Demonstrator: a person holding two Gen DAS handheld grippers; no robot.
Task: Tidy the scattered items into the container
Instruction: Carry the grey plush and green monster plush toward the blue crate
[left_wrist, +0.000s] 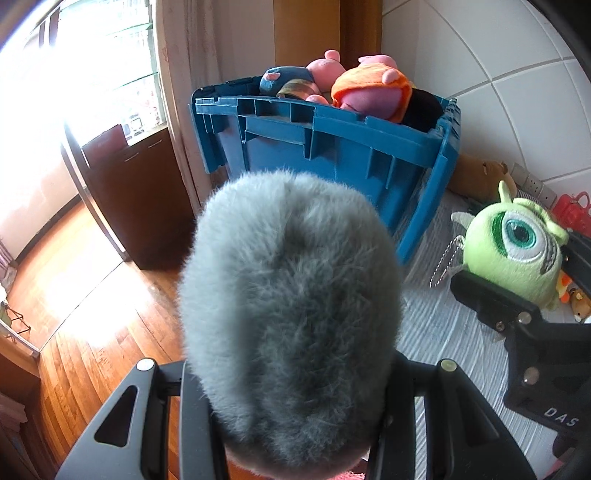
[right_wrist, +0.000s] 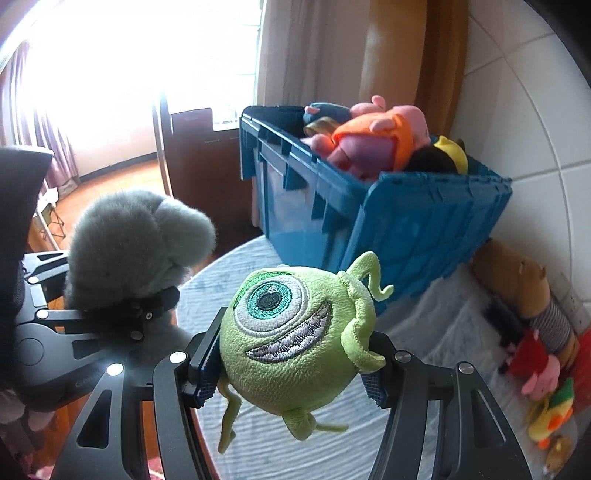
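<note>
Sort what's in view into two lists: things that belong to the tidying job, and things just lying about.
Part of the job:
- blue crate, already holding plush toys
- grey fluffy toy, in the left hand-held gripper
- green one-eyed plush, in the right hand-held gripper
- brown plush and small toys on the white cover by the wall

Just there:
- dark wooden cabinet
- curtain

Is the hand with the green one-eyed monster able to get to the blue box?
Probably yes. The right gripper holds the green monster toy off the table, and nothing stands between it and the blue box. The box already looks heaped.
</note>
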